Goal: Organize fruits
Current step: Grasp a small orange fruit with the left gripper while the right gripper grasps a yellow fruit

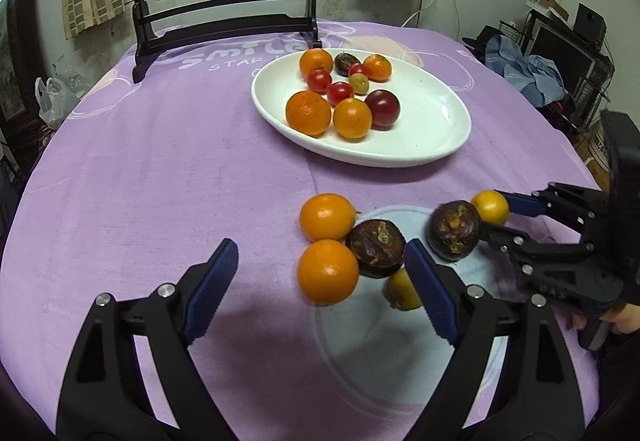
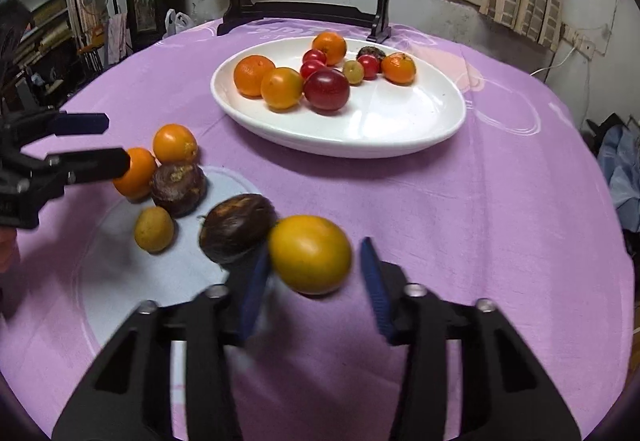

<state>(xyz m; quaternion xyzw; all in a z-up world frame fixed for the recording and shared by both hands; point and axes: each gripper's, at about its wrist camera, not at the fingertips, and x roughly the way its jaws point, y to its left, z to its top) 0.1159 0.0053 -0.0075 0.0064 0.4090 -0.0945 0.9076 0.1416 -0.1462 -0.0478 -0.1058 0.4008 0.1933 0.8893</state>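
the left gripper (image 1: 320,281) gapes wide over the purple cloth (image 1: 160,161), gripping nothing; one orange (image 1: 327,271) lies between its pads, and a small yellow fruit (image 1: 401,291) is partly hidden behind its right pad. the right gripper (image 2: 316,283) is partly spread around a yellow fruit (image 2: 310,253); the left pad touches it, the right stands clear. a dark fruit (image 2: 236,227) lies just beside it. the white dish (image 1: 432,145) farther back holds more fruit. the cloth reads "smile" and "star".
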